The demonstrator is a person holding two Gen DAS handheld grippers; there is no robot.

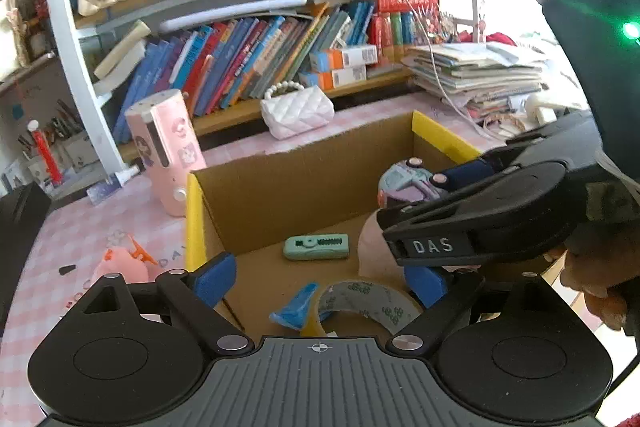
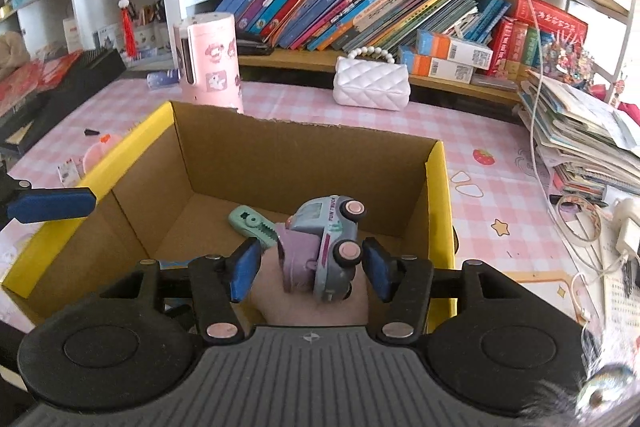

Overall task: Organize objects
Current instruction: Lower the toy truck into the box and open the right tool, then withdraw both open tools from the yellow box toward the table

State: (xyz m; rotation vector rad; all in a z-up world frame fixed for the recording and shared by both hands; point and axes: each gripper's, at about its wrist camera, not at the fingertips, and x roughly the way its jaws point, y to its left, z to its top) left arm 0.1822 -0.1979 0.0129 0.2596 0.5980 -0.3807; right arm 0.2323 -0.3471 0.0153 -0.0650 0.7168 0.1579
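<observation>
**Toy truck being let go into the cardboard box**

At far left on the pink checked tablecloth (image 1: 76, 227) lies a small pink and orange toy (image 1: 120, 263), outside the box and near its yellow-edged left wall. Behind it stands a pink cylinder with cartoon stickers (image 1: 166, 151), and a white quilted purse (image 1: 298, 111) sits further back by the bookshelf (image 1: 256, 63).

The left gripper (image 1: 320, 279) hovers over the near-left corner of the open cardboard box (image 1: 304, 163). Its blue pads stand wide apart and hold nothing. Below it, inside the box, lie a roll of tape (image 1: 368, 301) and a scrap of blue (image 1: 294, 307); a mint green clip-like item (image 1: 316, 247) rests flat on the box floor, further in.

To the right, the right gripper (image 2: 310, 267) reaches into the box on its right-hand side. A pastel toy truck (image 2: 324, 247), tipped on its side, sits between the pads on top of a soft pink object (image 2: 316, 307). The pads stand a little apart from the truck on both sides, so it looks released rather than clamped.

The step in hand appears to be the drop-off of the truck. The next move likely calls for lifting the right gripper straight back without snagging the truck's wheels, then reaching for an item on the tablecloth, perhaps the pink and orange toy.
</observation>
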